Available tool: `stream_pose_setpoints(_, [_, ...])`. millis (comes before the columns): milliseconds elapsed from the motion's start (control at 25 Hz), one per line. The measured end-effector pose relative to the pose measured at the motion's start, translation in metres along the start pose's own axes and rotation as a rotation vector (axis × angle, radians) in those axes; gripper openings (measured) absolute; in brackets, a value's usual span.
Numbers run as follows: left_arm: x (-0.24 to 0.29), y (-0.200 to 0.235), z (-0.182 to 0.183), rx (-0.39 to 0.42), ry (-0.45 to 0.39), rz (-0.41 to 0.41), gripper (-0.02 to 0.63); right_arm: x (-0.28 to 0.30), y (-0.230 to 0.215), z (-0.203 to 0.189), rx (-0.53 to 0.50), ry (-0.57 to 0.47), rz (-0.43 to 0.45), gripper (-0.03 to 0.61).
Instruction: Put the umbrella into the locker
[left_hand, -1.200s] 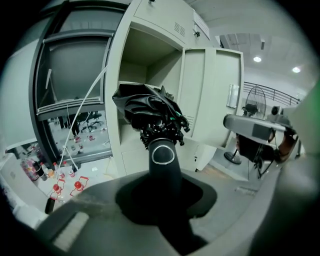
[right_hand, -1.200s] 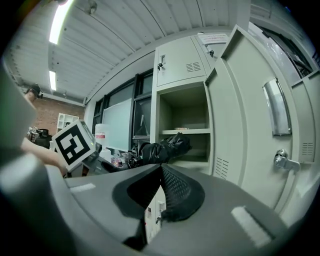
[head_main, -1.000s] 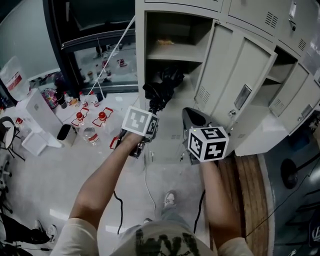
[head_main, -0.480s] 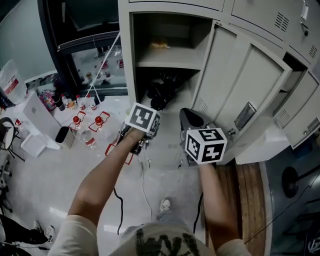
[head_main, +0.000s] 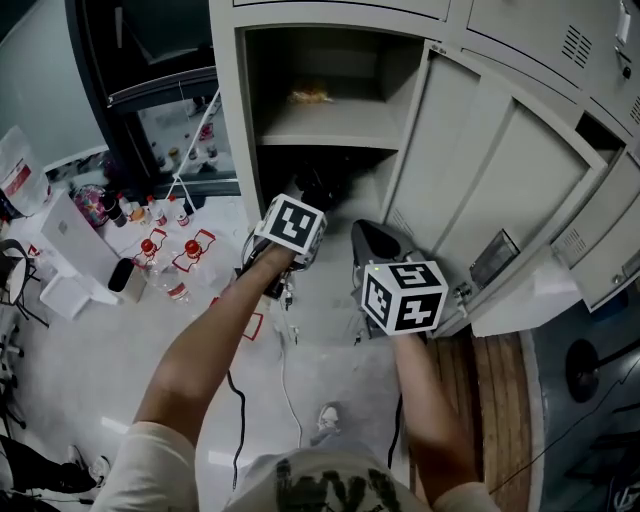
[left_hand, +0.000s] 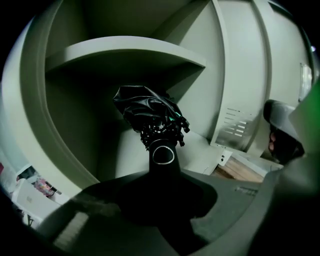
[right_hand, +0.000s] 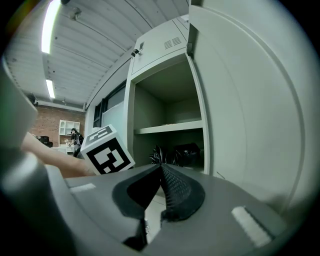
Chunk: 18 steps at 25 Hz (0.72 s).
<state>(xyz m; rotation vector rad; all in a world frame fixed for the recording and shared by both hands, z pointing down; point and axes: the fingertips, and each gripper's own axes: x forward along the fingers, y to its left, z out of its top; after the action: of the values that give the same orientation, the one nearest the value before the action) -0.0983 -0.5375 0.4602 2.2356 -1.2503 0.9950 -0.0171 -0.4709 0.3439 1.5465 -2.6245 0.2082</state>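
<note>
fingers (left_hand: 117, 197) of left gripper (left_hand: 162, 172) clamped on the black umbrella (left_hand: 148, 111) handle, canopy at twelve o'clock inside the locker (left_hand: 35, 130), under its shelf (left_hand: 130, 50). right gripper (right_hand: 161, 172) pinched together, empty, at four o'clock from the left.

In the head view both bare forearms reach up from the bottom edge toward mid-frame. The left arm (head_main: 205, 345) slants to the right and the right arm (head_main: 425, 395) runs nearly straight. The left gripper (left_hand: 162, 179) tilts downward, its jaws clamped on the handle of the umbrella (left_hand: 149, 111). The right gripper (right_hand: 161, 170) points about level, its jaws pressed together with nothing between them.
</note>
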Motion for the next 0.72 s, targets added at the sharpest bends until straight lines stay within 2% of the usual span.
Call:
stream_pose_setpoints(560, [0.050,0.029,0.033,0.067,0.036,0.056,0.083,0.026,-0.018,0.002,-0.001,0.007,0.010,-0.003])
stream_pose_setpoints(720, [0.059,0.040,0.041,0.110,0.055,0.081,0.084,0.033,-0.020,0.000,0.003,0.016,0.014,-0.003])
